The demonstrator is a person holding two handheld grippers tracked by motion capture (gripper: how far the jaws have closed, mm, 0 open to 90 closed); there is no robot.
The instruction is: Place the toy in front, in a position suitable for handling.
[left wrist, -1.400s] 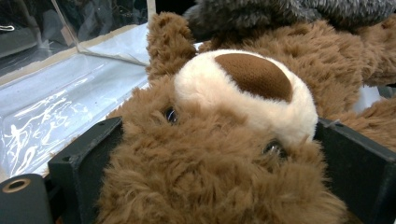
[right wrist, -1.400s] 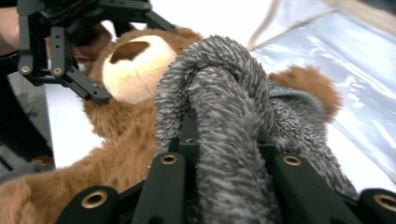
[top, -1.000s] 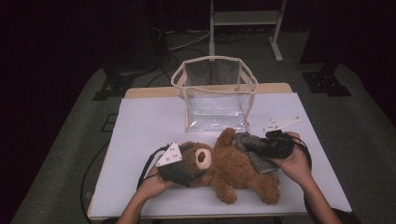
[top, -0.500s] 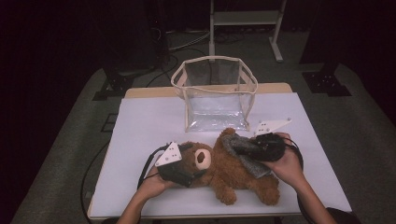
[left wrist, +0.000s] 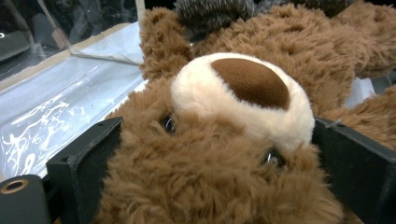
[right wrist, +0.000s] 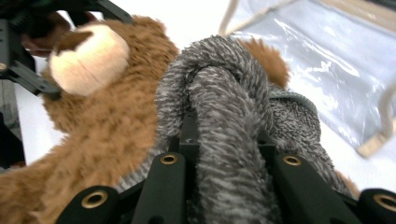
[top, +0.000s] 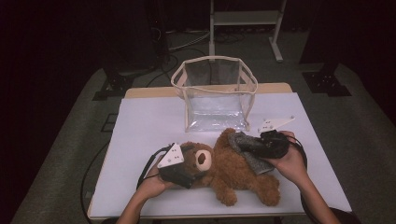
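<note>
Lying lengthwise, teddy bear [top: 233, 170] head toward left gripper [top: 187, 163].

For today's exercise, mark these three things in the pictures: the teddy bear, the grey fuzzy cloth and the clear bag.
teddy bear [top: 233, 170], high view, on its brown belly.
grey fuzzy cloth [right wrist: 229, 116], right gripper view, on the fold between the jaws.
clear bag [top: 215, 100], high view, on its front wall.

one teddy bear [top: 233, 170], one grey scarf [top: 247, 149], one clear bag [top: 215, 93]

The high view looks down across the table [top: 140, 121]; both gripper views sit close, sharing the teddy bear [left wrist: 243, 88].
</note>
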